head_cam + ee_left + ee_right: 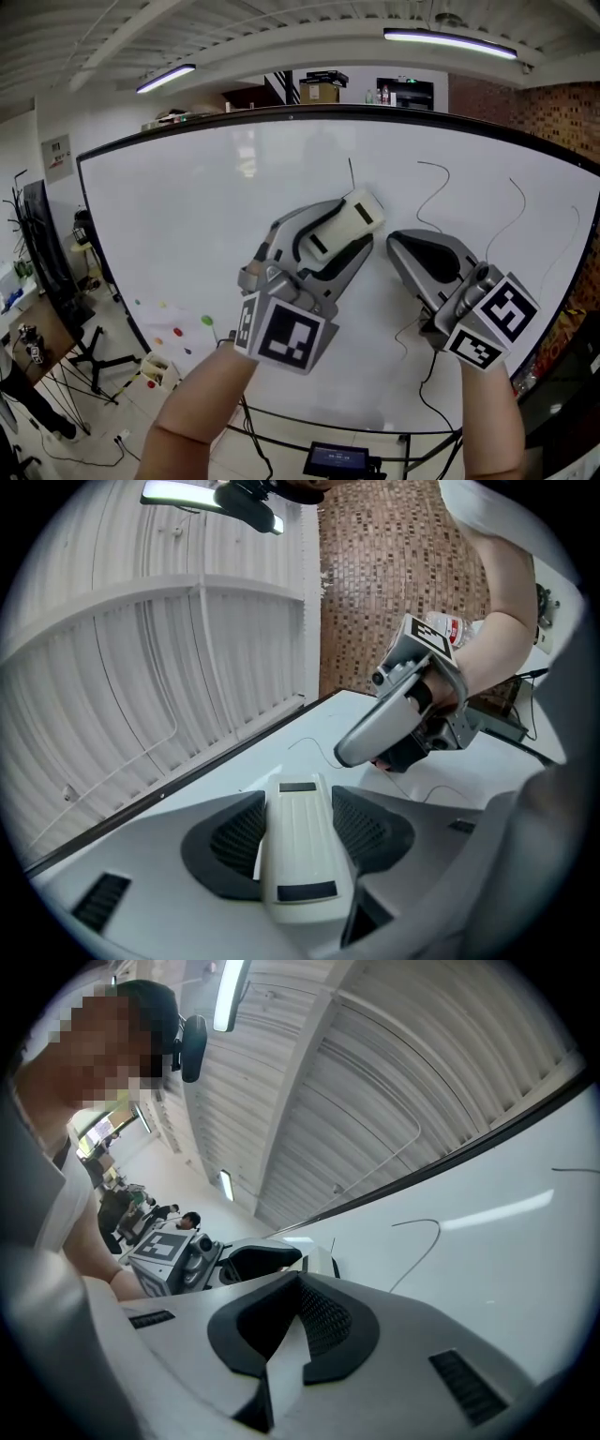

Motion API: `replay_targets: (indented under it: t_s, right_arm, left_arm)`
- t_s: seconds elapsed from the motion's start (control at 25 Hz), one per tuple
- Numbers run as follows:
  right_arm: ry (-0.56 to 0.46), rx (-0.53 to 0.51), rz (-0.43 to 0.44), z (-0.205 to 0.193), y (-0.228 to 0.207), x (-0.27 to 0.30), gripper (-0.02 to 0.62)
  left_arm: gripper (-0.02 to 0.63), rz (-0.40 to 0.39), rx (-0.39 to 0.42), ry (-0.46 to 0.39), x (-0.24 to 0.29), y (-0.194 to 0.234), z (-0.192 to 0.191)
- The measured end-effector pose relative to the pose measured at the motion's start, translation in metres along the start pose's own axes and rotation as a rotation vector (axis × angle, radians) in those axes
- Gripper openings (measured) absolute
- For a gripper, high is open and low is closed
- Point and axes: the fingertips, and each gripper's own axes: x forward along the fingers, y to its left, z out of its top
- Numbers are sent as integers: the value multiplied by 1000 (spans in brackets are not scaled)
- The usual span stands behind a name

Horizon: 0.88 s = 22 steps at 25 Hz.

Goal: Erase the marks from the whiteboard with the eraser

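**Ana:** Where is the eraser (361,211)?

**Ben:** It is up in front of the whiteboard (187,216), near the middle. It is white and long. The left gripper (298,803) has it.

**Ana:** How do its fingers (220,846) hold it?

**Ben:** One finger sits on each side of the eraser, and they pinch it. The far end of the eraser pokes out past the fingers, toward the board.

**Ana:** Does it touch the board?

**Ben:** I cannot tell. It is very close.

**Ana:** What is drawn on the board?

**Ben:** Thin black lines (439,192). One short line (352,173) stands just above the eraser. The longer wavy ones are to the right, above and beside the right gripper (297,1279).

**Ana:** What about that right gripper?

**Ben:** It is just beside the left one and points at the board too. Its fingers (323,1321) are pressed together and hold nothing.

**Ana:** What else is there?

**Ben:** Some small coloured dots (206,321) sit low on the board at the left. A person's bare arms (202,412) hold both grippers. Long lamps (450,41) shine on the ceiling above the board.
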Motion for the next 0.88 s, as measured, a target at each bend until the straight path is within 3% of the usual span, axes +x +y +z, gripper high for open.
replay_targets:
  t_s: [0.24, 0.68, 0.88]
  right_arm:
    - [-10, -5, -3, 12, 1, -3, 8]
    - [-25, -69, -19, 26, 10, -14, 8]
    - [-24, -47, -25, 17, 7, -38, 8]
  left_arm:
    - [249, 53, -16, -105, 9, 37, 31]
    - [250, 301, -77, -115, -3, 112, 36]
    - [237, 228, -69, -135, 0, 88, 49]
